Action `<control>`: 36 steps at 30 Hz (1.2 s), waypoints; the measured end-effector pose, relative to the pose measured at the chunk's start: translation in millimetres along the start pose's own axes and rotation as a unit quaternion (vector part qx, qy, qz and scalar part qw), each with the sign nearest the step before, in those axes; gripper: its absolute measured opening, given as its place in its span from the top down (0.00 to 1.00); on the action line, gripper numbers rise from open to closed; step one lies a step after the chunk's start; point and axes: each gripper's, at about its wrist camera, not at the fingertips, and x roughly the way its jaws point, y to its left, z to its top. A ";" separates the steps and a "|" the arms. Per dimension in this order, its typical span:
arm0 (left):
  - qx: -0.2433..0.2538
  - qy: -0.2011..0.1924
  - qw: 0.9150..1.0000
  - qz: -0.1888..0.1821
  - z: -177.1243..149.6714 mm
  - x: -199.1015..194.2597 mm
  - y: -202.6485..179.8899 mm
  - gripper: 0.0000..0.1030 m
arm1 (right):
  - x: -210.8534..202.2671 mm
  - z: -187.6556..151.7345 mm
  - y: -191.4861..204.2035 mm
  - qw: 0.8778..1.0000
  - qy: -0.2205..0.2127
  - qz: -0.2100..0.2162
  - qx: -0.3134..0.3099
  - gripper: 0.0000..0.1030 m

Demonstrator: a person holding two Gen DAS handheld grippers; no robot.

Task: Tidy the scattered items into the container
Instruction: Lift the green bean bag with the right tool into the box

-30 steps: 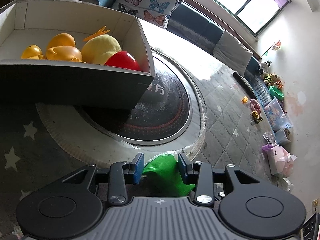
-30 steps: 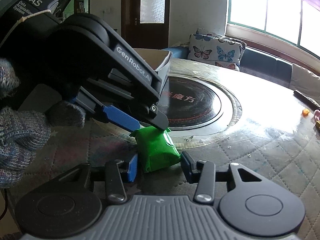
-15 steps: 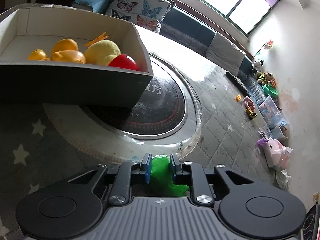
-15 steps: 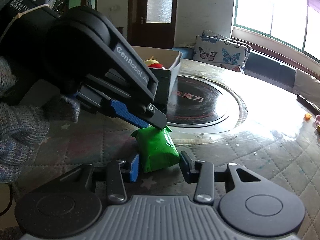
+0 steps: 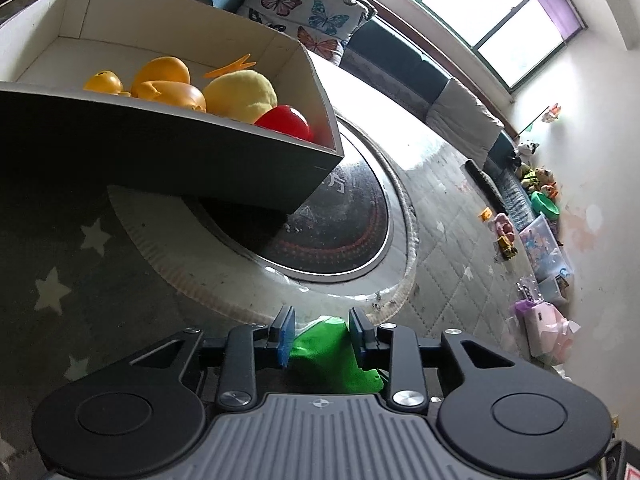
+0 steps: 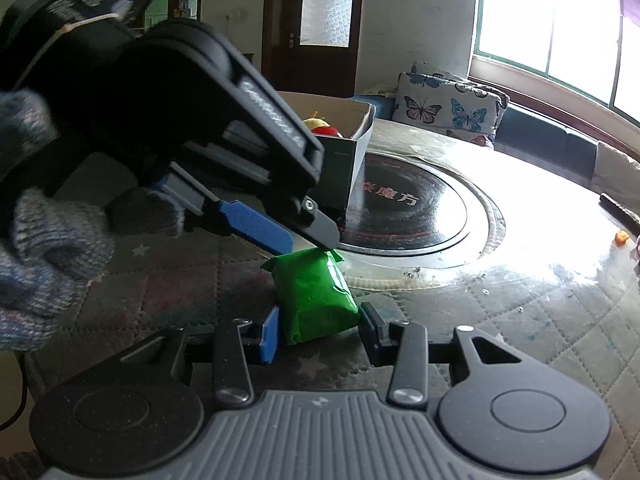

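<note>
daylight from window, glare on table — dim foreground, fisheye-bent edges, left gripper motion-blurred

green packet: shiny, crinkly plastic
box: dull cardboard
yellow toy: fuzzy cloth
red ball: smooth, shiny plastic
glove: rough knitted wool

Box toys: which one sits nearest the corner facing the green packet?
The red ball, the only red toy; the yellow plush and orange ducks lie farther along the box.
</note>
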 end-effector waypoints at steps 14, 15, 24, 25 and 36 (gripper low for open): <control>0.003 0.016 1.000 0.005 -0.8 3.5 0.5 0.66 | 0.2 -2.4 0.1 1.000 -0.004 0.008 0.001 0.62; 0.004 0.014 1.000 0.004 -1.4 1.1 1.2 0.66 | -0.1 -2.2 0.6 1.000 -0.004 0.009 0.000 0.62; 0.008 -0.043 0.999 -0.001 18.4 -40.4 1.5 0.67 | -0.5 30.7 11.7 0.999 -0.037 0.019 -0.035 0.63; 0.008 -0.053 0.999 -0.001 23.7 -46.0 1.7 0.67 | 2.0 38.3 13.3 0.998 -0.042 0.020 -0.040 0.63; -0.006 -0.123 0.992 0.024 101.3 -71.1 15.4 0.67 | 45.7 122.1 25.8 0.993 -0.083 0.033 -0.077 0.63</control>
